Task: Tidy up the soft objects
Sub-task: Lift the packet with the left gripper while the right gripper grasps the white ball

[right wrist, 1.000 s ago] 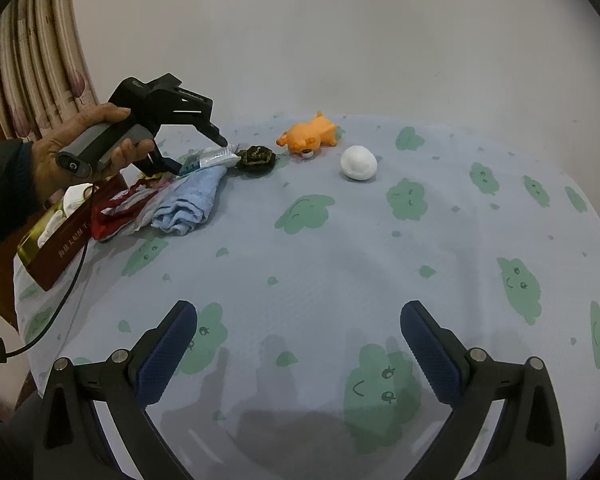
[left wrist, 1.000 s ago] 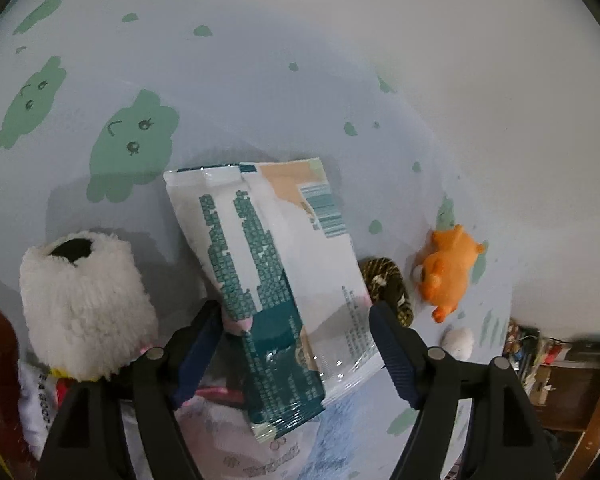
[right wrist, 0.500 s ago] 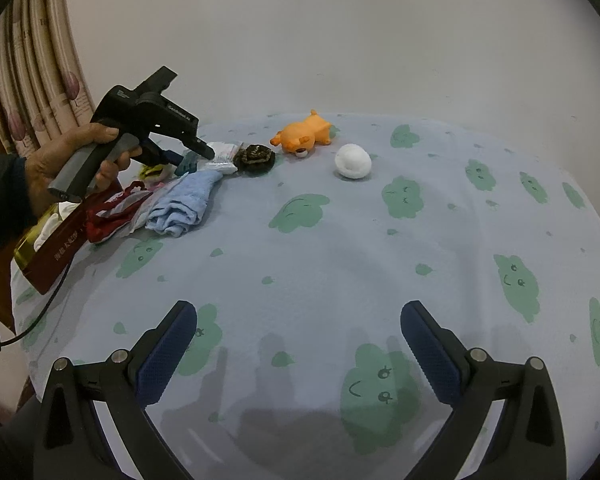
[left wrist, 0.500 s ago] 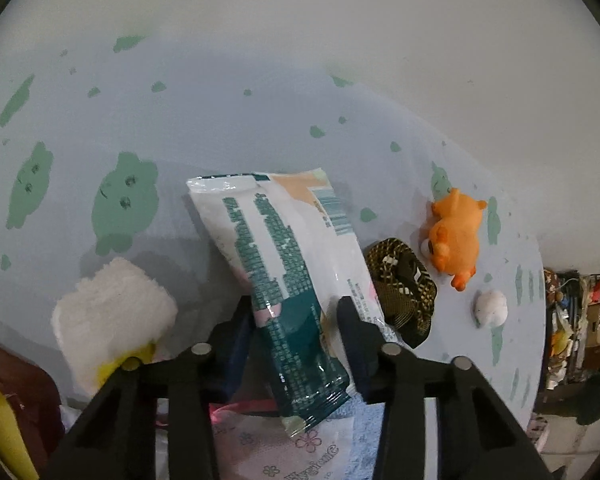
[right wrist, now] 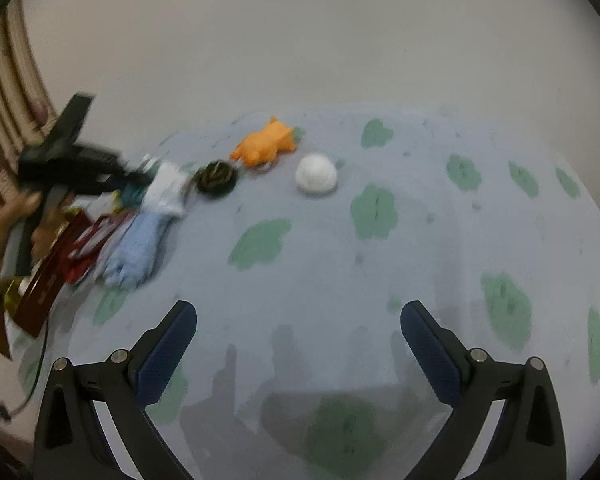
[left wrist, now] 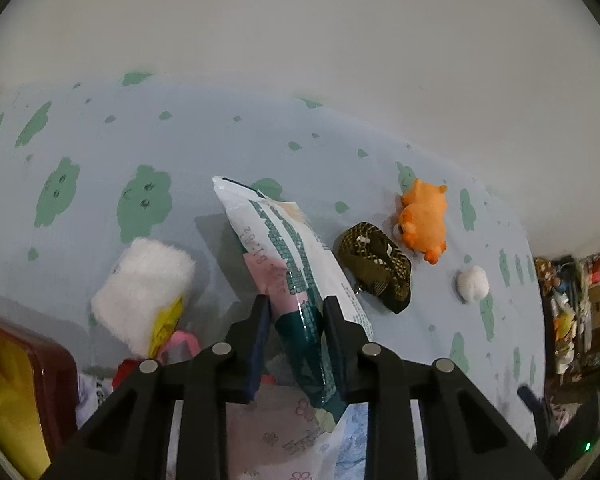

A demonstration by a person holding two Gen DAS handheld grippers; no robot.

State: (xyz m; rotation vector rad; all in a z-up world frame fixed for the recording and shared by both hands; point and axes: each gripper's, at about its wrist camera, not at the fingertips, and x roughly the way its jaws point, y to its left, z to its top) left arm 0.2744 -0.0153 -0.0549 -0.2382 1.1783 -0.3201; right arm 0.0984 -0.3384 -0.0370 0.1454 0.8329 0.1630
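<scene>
My left gripper [left wrist: 296,304] is shut on a white and teal soft packet [left wrist: 284,248] and holds it lifted above the blue cloth with green blobs [left wrist: 100,168]. To its right lie a dark patterned pouch [left wrist: 376,264], an orange plush animal [left wrist: 424,216] and a small white ball [left wrist: 472,284]. A white fluffy item [left wrist: 144,288] lies to the left. My right gripper [right wrist: 300,320] is open and empty over the near cloth. In its view the left gripper [right wrist: 140,178] holds the packet [right wrist: 166,188] beside the pouch [right wrist: 216,176], plush [right wrist: 264,144] and ball [right wrist: 316,172].
A pile at the left holds a light blue cloth [right wrist: 136,248], red packets [right wrist: 88,240] and a dark red box [right wrist: 44,288]. A floral tissue pack [left wrist: 284,436] lies under my left gripper. A pale wall stands behind the table. Room clutter [left wrist: 572,312] shows at the far right.
My left gripper closed on the packet and lifted it, tilting it upright. The right gripper view shifted closer to the objects and is blurred.
</scene>
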